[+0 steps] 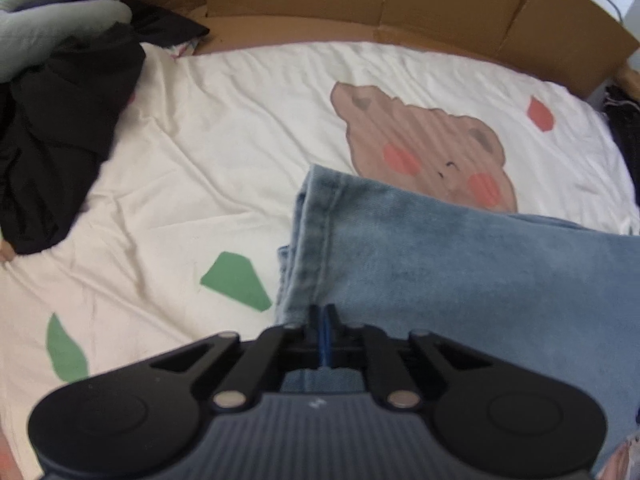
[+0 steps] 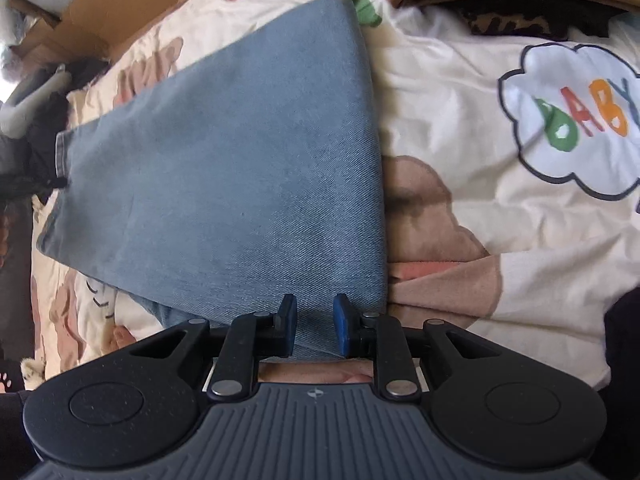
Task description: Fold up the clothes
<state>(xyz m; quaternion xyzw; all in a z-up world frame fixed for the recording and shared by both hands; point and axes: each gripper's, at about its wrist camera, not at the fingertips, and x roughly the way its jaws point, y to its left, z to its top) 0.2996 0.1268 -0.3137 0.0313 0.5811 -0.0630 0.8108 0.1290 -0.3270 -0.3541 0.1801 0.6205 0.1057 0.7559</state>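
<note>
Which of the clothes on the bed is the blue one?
The jeans, pinched by the left gripper. The other clothes, piled at the bed's far corner, are a black garment and a grey-green one.

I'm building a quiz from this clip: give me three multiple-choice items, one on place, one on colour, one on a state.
1. Where do the jeans lie?
A. on the printed bedsheet
B. in a drawer
C. on a chair

2. What colour is the clothing pile at the far left?
A. red
B. black
C. yellow

3. How is the left gripper?
A. wide open
B. out of view
C. shut on the jeans

Answers: 1 A, denim spreads over the sheet; 2 B, dark heap; 3 C, fingers pinch the hem.
</note>
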